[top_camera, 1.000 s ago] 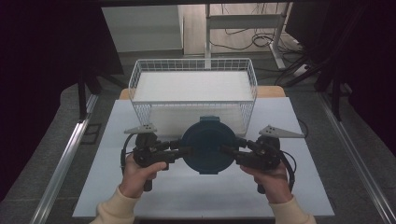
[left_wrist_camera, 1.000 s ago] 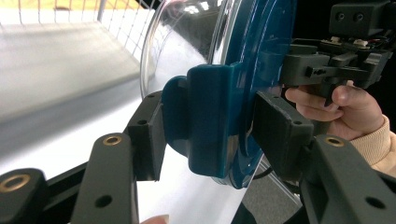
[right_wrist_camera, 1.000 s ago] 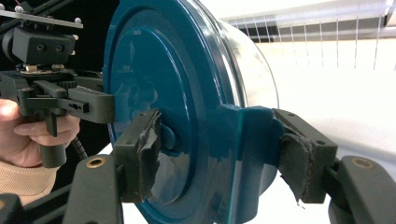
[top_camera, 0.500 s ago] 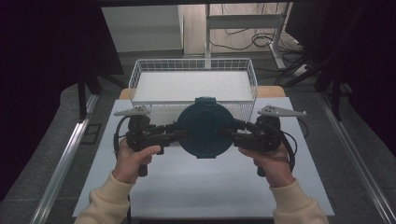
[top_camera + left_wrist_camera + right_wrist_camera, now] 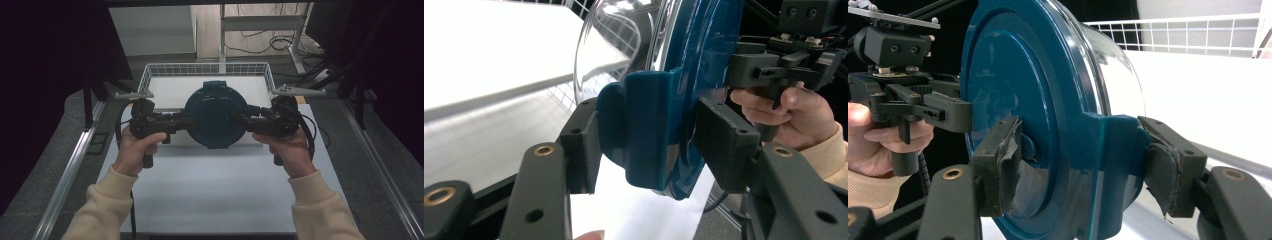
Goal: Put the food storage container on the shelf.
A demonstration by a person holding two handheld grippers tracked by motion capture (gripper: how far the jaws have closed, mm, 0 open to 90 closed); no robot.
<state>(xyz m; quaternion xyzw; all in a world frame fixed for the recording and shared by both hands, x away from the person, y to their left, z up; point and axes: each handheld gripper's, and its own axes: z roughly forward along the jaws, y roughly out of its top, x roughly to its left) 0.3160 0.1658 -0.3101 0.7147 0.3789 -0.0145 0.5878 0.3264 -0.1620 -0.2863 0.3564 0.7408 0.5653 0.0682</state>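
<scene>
We saw the white wire basket [image 5: 150,75] just beyond both grippers, its near rim below the load, so a low carry could have clipped the wire. Between the grippers hung the round blue-lidded container [image 5: 215,115], clear of the white table [image 5: 210,190], its clear bowl turned away from us. The left gripper [image 5: 176,121] was clamped on the lid's side tab [image 5: 644,130], and the right gripper [image 5: 243,120] gripped the opposite tab [image 5: 1118,165]. We judged the holds shallow: uneven hand motion might have twisted the container free. The right gripper's pad [image 5: 1005,155] looked torn, which could have invited slipping.
</scene>
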